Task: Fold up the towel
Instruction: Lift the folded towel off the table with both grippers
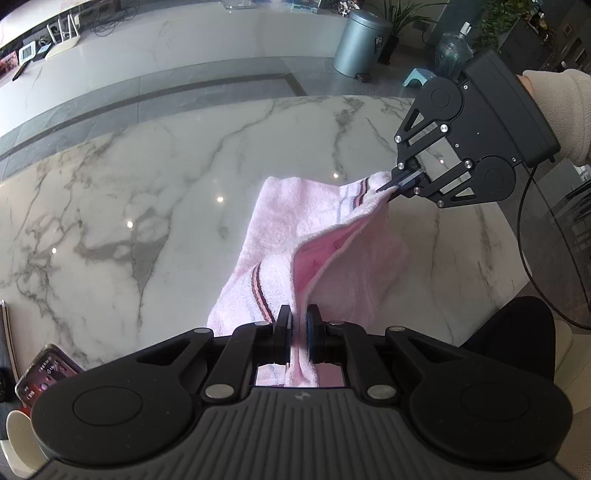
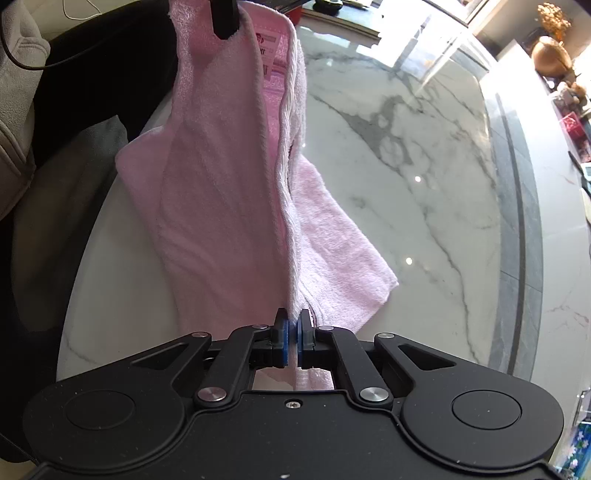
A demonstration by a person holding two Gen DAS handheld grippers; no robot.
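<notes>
Left wrist view looks down along the left hand-held gripper (image 1: 297, 325), whose jaws are pinched nearly together on one corner of the pink towel (image 1: 288, 236), the cloth squeezed between the two pads just beside a dark stripe in the weave. From that corner the towel runs up and away to the right hand-held gripper (image 1: 391, 186), which is clamped on the opposite striped corner; a cream sleeve (image 1: 561, 110) shows behind its black body. Between the two grips the top layer is lifted and opens like a pocket, while the rest of the towel lies on the white marble desk (image 1: 147, 206). A phone (image 1: 46, 373) rests at the near left edge of the desk, and a grey bin (image 1: 360, 40) stands on the floor beyond it. Right wrist view shows the right hand-held gripper (image 2: 291, 334) with its blue pads (image 2: 283, 339) closed tight on a thin fold of towel (image 2: 221, 184) edge. The cloth hangs in a long sheet from the top of that view, where the dark finger of the left hand-held gripper (image 2: 225, 18) holds the far corner, and its lower part spreads onto the desk (image 2: 424, 184) to the right
</notes>
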